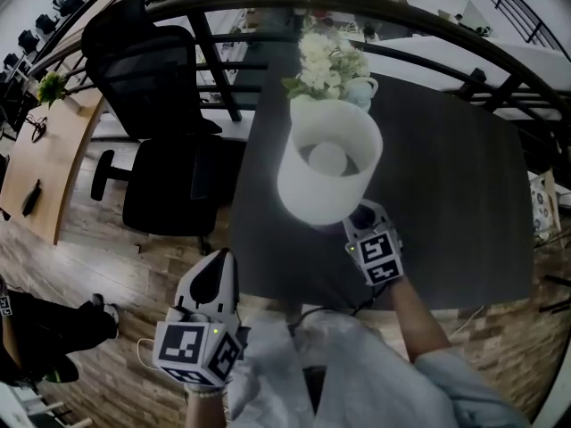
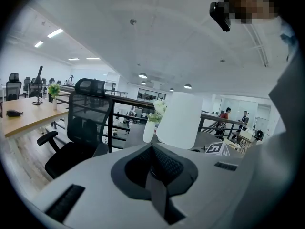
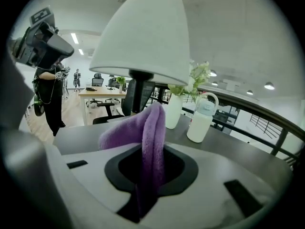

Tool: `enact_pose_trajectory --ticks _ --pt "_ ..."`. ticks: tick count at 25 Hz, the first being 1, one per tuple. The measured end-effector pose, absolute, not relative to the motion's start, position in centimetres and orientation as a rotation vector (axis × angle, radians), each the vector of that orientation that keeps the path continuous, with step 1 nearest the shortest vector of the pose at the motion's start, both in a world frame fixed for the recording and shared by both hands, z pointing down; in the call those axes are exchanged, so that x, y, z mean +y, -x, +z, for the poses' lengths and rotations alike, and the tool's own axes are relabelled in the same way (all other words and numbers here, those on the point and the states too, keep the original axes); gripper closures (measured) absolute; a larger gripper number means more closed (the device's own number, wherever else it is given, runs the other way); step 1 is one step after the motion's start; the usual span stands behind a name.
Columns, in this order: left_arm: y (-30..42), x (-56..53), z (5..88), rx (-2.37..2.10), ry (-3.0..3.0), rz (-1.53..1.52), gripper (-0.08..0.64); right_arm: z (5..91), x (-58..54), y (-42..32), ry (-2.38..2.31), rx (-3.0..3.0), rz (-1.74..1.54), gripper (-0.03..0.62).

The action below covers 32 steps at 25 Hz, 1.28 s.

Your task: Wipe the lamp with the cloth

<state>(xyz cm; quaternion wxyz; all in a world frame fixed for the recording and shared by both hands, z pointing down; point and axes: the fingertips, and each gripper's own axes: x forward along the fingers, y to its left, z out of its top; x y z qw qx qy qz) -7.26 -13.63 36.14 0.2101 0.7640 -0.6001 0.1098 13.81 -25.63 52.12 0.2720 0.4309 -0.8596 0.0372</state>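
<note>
Setting: open-plan office; dark table [image 1: 464,194] beside a railing [image 1: 268,3].
Lamp position: lamp [image 1: 328,163] stands on the table's near part, directly ahead of the right gripper [image 1: 361,214].
Lamp handling: judged light and tippable; white shade [image 3: 143,32] likely thin and easily dented; steady it at the dark stem [image 3: 139,92].
Cloth: cloth [image 3: 143,128] is purple, soft, limp; pinched between the right gripper's jaws, just below the shade.
Left gripper: left gripper [image 1: 217,275] has its jaws pressed together, nothing between; held beside the table's near edge.
Writing: none legible; square markers [image 1: 379,259] only.
</note>
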Motion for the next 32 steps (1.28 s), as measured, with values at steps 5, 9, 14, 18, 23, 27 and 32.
enact_pose_trajectory --ticks 5,9,14,18,23,27,32 --pt "7.5 -13.8 36.4 -1.690 -2.092 0.294 0.551 51.7 -28.1 -15.4 -1.178 -2.304 0.077 0.541" --pt "7.9 -13.7 36.6 -1.711 -2.055 0.287 0.549 50.9 -30.6 -16.0 -1.177 -2.320 0.017 0.541" --pt "8.4 -13.4 37.2 -1.738 -2.023 0.303 0.549 50.0 -33.1 -15.7 -1.145 -2.348 -0.057 0.541" --pt "8.6 -13.2 37.5 -1.753 -1.998 0.309 0.549 49.7 -34.7 -15.5 -1.175 -2.351 -0.072 0.541" --pt "9.0 -12.8 37.7 -1.754 -1.981 0.312 0.549 51.1 -34.1 -14.8 -1.148 -2.333 -0.032 0.541" --pt "9.1 -12.9 37.7 -1.742 -2.008 0.310 0.551 52.5 -32.4 -14.9 -1.147 -2.312 0.026 0.541" --pt "9.3 -12.9 37.6 -1.717 -2.037 0.303 0.549 53.4 -29.3 -14.9 -1.184 -2.293 0.100 0.541"
